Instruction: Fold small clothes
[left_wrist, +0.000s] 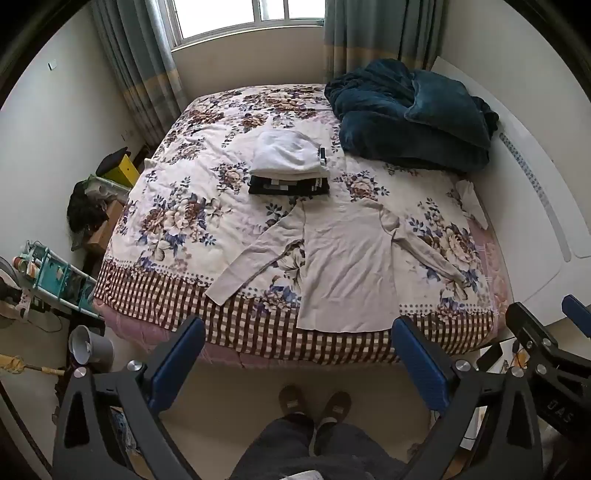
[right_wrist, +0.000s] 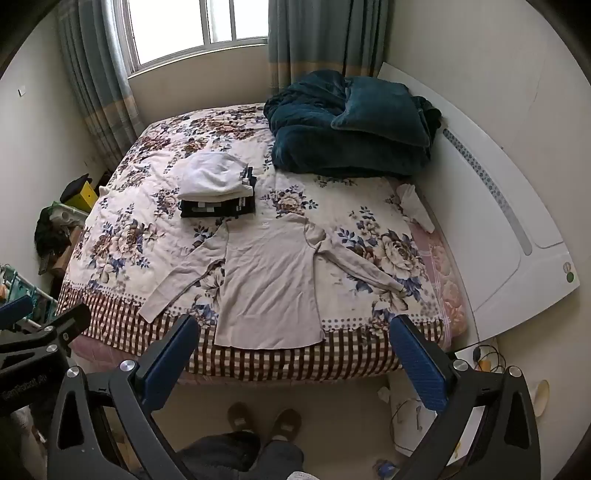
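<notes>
A beige long-sleeved shirt (left_wrist: 345, 266) (right_wrist: 271, 280) lies spread flat on the floral bed, both sleeves out, its hem at the near edge. Behind it sits a stack of folded clothes (left_wrist: 288, 164) (right_wrist: 218, 190), white pieces on top of dark ones. My left gripper (left_wrist: 299, 332) hangs above the floor in front of the bed, open, with nothing between its blue pads. My right gripper (right_wrist: 295, 332) is held beside it at the same height, also open and holding nothing. Each gripper shows at the edge of the other's view.
A dark teal blanket (left_wrist: 413, 114) is piled at the bed's far right by the white headboard (left_wrist: 535, 206). A small white cloth (right_wrist: 415, 206) lies at the right edge. Boxes, a rack and a bin (left_wrist: 90, 347) crowd the floor on the left. The person's slippered feet (left_wrist: 314, 406) stand below.
</notes>
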